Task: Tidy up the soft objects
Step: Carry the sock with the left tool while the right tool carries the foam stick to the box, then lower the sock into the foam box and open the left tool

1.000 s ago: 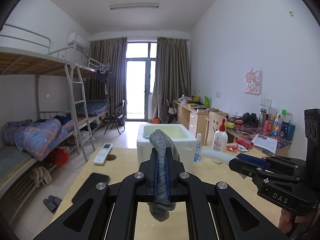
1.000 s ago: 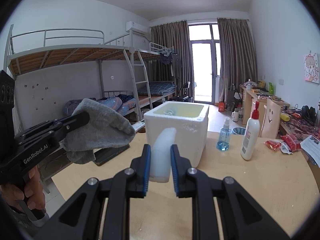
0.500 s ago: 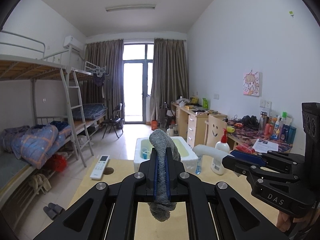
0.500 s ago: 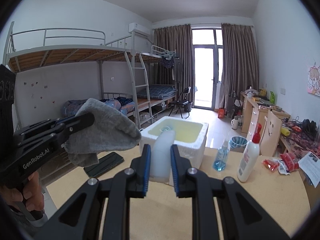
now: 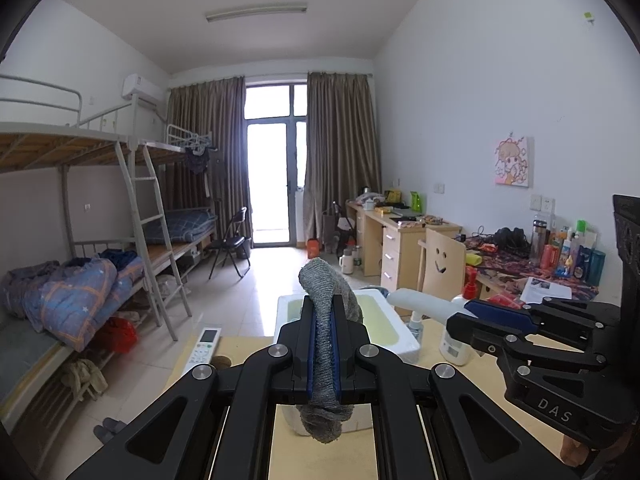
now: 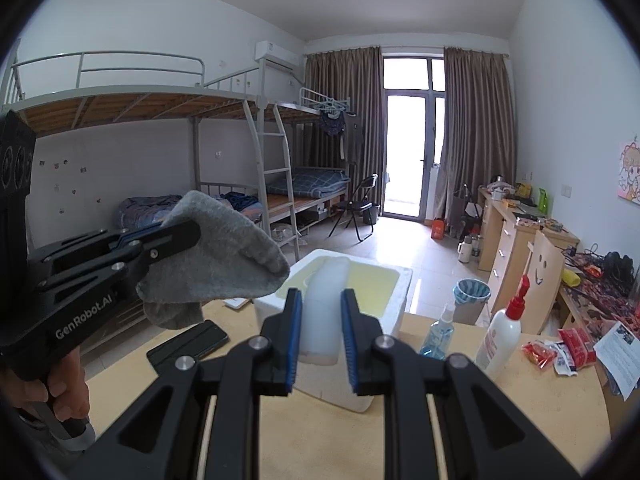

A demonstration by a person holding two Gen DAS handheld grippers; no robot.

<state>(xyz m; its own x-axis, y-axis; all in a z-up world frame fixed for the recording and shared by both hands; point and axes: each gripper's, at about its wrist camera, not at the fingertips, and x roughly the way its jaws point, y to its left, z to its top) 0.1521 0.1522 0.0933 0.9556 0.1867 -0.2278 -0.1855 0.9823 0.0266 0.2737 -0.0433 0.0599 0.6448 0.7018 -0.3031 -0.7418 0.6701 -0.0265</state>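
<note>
Both soft items are riding higher than a second ago, and the white foam box is sitting lower in each view, its yellowish inside now opening up to the cameras. The grey sock is being pinched tight between the closed fingers of the left gripper, draping over their tips and hanging below, which is keeping the limp knit from slipping free. The white soft piece is being squeezed between the fingers of the right gripper, whose blue pads are pressing its sides while it is jutting forward toward twelve o'clock. Both grippers are hovering above the wooden surface, just short of the box, probably so the items are clearing its rim before being dropped inside. Outward, a blue spray bottle and a lotion bottle are standing at three o'clock of the box, a dark phone is lying at nine o'clock, and a remote is resting near the surface's far edge.
</note>
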